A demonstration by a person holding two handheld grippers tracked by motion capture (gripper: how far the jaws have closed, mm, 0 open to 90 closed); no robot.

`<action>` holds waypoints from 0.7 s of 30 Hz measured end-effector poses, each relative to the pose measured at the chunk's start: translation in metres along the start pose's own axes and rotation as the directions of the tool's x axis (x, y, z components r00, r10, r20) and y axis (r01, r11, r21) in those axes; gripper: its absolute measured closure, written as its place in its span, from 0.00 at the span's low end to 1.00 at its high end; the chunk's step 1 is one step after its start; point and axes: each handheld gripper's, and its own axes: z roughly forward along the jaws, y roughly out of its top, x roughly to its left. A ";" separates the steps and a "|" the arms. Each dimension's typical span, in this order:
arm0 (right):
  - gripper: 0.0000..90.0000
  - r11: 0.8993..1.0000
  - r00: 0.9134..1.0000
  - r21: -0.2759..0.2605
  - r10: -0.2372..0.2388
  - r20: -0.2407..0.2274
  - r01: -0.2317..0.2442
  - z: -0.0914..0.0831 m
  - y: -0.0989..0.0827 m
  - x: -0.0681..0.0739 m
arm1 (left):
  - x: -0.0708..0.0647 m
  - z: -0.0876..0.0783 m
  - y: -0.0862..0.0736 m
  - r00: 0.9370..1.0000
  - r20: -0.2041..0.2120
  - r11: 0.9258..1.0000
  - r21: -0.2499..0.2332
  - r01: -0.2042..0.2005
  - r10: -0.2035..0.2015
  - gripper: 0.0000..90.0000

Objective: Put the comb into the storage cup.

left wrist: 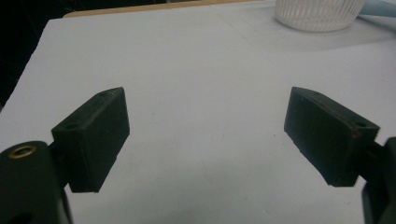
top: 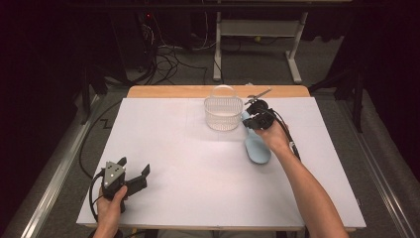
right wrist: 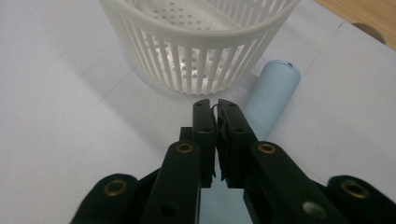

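The right tongs (right wrist: pixel 214 112), pinched nearly closed, sit over the long light-blue soft thing (top: pixel 256 145) lying lengthwise beside the white slotted plastic basket (top: pixel 223 113) on the desk (top: pixel 198 163), while the left tongs (left wrist: pixel 205 135) wait open, far away.

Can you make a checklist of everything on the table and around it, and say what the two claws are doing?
Surface: white sheet over a wooden table, bare wood at the far edge.
Job's things: white slotted basket, upright, nothing seen inside; light blue tube lying to its right.
Clutter: nothing seen.
Grippers: left claw open, near the front left corner, holding nothing; right claw shut above the tube, next to the basket. Whether it pinches anything cannot be told.
Cables: one trails from each claw; more lie on the floor behind.
Surroundings: grey carpet, white table legs, dark room.
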 end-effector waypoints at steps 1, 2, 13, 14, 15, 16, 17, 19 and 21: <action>0.99 1.000 1.000 0.011 -0.001 0.004 0.001 0.003 0.001 0.000 | 0.000 0.000 0.000 1.000 0.000 1.000 -0.001 0.000 0.000 0.17; 1.00 1.000 1.000 0.024 -0.003 0.009 0.003 0.007 0.002 -0.001 | 0.000 0.000 0.000 1.000 0.000 1.000 -0.001 -0.001 0.001 0.17; 1.00 0.997 0.999 0.070 -0.016 0.031 0.014 0.023 0.007 -0.002 | -0.002 0.000 -0.001 1.000 0.006 1.000 0.007 -0.009 0.009 0.17; 1.00 0.997 0.999 0.070 -0.016 0.031 0.014 0.024 0.007 -0.002 | -0.002 0.000 -0.001 1.000 0.005 1.000 0.006 -0.010 0.010 0.17; 1.00 0.997 0.999 0.070 -0.019 0.032 0.017 0.026 0.008 -0.002 | -0.002 0.000 -0.001 1.000 0.005 1.000 0.005 -0.010 0.010 0.17; 1.00 0.997 0.999 0.072 -0.020 0.034 0.018 0.027 0.007 -0.003 | -0.002 -0.001 -0.001 1.000 0.004 1.000 0.006 -0.010 0.010 0.17; 1.00 0.997 0.999 0.073 -0.019 0.037 0.016 0.028 0.007 -0.003 | -0.002 -0.001 -0.001 1.000 0.003 1.000 0.006 -0.010 0.010 0.17; 1.00 0.996 0.999 0.092 -0.006 0.045 0.002 0.031 0.005 -0.002 | -0.002 -0.001 -0.001 1.000 0.001 1.000 0.004 -0.010 0.010 0.17; 1.00 0.996 0.999 0.086 -0.012 0.047 0.008 0.033 0.004 -0.005 | -0.002 -0.001 -0.001 1.000 -0.001 1.000 0.003 -0.012 0.012 0.17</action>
